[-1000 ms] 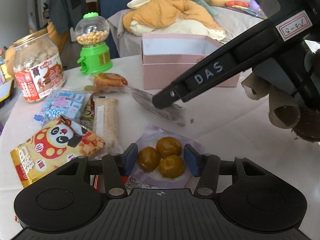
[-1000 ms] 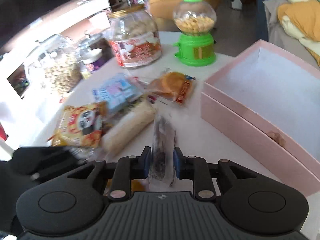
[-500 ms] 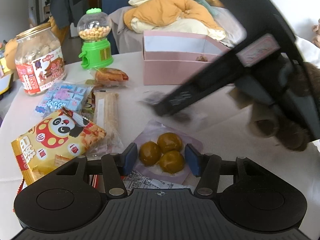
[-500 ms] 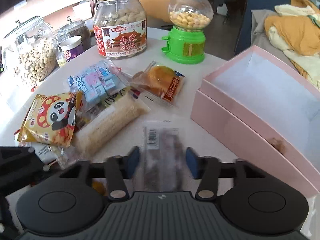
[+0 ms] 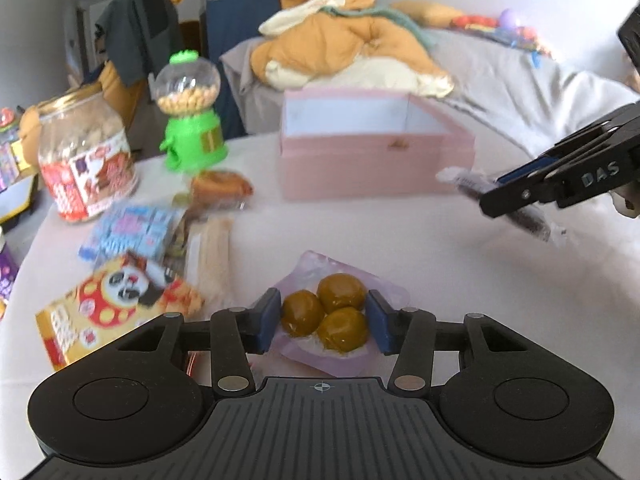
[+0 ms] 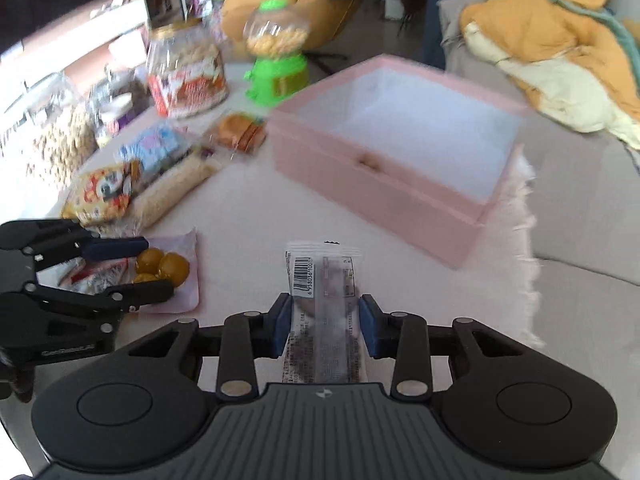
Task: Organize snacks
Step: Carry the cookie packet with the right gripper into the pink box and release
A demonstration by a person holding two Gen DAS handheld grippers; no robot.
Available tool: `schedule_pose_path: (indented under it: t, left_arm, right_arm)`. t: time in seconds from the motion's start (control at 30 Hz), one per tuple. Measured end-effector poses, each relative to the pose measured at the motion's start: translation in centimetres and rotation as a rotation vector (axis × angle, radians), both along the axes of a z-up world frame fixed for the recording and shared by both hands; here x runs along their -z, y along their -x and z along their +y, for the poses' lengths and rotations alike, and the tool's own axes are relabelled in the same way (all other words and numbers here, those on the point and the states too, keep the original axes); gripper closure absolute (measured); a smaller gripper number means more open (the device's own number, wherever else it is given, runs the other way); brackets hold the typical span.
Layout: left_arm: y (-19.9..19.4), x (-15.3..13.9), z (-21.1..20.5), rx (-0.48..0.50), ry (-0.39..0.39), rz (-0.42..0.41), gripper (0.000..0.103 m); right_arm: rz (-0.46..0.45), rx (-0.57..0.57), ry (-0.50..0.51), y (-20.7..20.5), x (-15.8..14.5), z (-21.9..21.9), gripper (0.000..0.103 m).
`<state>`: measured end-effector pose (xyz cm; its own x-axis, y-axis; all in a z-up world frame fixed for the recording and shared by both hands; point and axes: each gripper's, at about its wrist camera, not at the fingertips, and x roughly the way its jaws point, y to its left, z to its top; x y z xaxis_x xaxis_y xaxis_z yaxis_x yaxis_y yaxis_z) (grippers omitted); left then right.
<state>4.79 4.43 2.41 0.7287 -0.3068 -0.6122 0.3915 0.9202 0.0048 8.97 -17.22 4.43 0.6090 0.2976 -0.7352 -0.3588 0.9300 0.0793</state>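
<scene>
A clear pack of brown balls (image 5: 326,316) lies between the pads of my left gripper (image 5: 324,322); the jaws stand around it, half closed. The pack also shows in the right wrist view (image 6: 166,270), with the left gripper (image 6: 128,270) around it. My right gripper (image 6: 325,326) holds a clear dark-filled snack packet (image 6: 324,308) with a barcode above the table; in the left wrist view the right gripper (image 5: 500,196) and packet (image 5: 528,216) are at the right. An open pink box (image 6: 384,152) stands ahead, also in the left wrist view (image 5: 372,152).
At the left lie a panda snack bag (image 5: 116,308), a blue candy pack (image 5: 132,232), a long rice bar (image 5: 210,252) and a wrapped cake (image 5: 222,188). A peanut jar (image 5: 84,160) and green candy dispenser (image 5: 190,116) stand behind. Bedding is piled beyond the table.
My right gripper closed on the dark packet, lifted it and swung right, toward the pink box's right side. My left gripper stayed around the ball pack.
</scene>
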Motion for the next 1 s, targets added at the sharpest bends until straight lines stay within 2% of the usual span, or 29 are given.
schedule_pose_path:
  t: [0.13, 0.23, 0.27, 0.3, 0.37, 0.4, 0.43, 0.53, 0.57, 0.6, 0.63, 0.8, 0.9, 1.0]
  left_arm:
    - [-1.2, -2.8, -0.3, -0.007, 0.064, -0.048, 0.051]
    - [-4.2, -7.6, -1.0, -0.014, 0.155, -0.128, 0.052]
    - [-5.9, -9.7, -1.5, -0.007, 0.207, -0.163, 0.065]
    - [-7.6, -11.2, -1.8, 0.000, 0.253, -0.171, 0.083]
    - [-12.4, -13.5, -3.0, -0.003, 0.332, -0.103, 0.081]
    - [-15.1, -13.9, -4.0, -0.011, 0.340, -0.046, 0.081]
    - [-17.4, -13.5, -4.8, -0.022, 0.349, 0.007, 0.081]
    - [-21.7, -10.0, -5.9, 0.003, 0.402, 0.166, 0.080]
    - [-21.9, -8.9, -5.5, 0.005, 0.437, 0.180, 0.080]
    - [-21.5, -7.9, -4.7, -0.017, 0.452, 0.164, 0.080]
    - [-20.7, -7.3, -4.1, -0.042, 0.436, 0.141, 0.080]
    - [-14.1, -5.8, -0.5, -0.023, 0.230, 0.047, 0.080]
    - [-10.0, -5.4, 2.4, -0.056, 0.118, 0.049, 0.080]
    - [-6.9, -4.7, 5.3, -0.121, 0.074, 0.072, 0.080]
  right_arm:
    - [-0.078, 0.028, -0.044, 0.2, -2.4, -1.8, 0.067]
    - [-0.140, 0.066, -0.081, -1.8, -4.6, -3.0, 0.067]
    - [-0.158, 0.079, -0.095, -2.9, -5.3, -3.2, 0.067]
    - [-0.168, 0.093, -0.107, -4.0, -5.9, -3.4, 0.067]
    - [-0.171, 0.125, -0.130, -6.8, -6.9, -3.7, 0.060]
    - [-0.162, 0.128, -0.146, -8.2, -7.1, -3.8, 0.052]
    - [-0.147, 0.137, -0.150, -9.2, -7.3, -4.1, 0.043]
    - [-0.157, 0.186, -0.109, -10.4, -7.2, -4.8, 0.042]
    - [-0.171, 0.199, -0.094, -10.1, -7.0, -5.1, 0.041]
    - [-0.183, 0.208, -0.088, -9.6, -6.8, -5.6, 0.037]
    - [-0.189, 0.212, -0.088, -8.9, -6.3, -6.0, 0.031]
    - [-0.123, 0.192, -0.077, -7.5, -3.3, -6.5, 0.030]
    - [-0.122, 0.159, -0.067, -6.8, -2.6, -4.7, 0.030]
    - [-0.103, 0.082, -0.105, -5.3, -2.2, -1.6, 0.029]
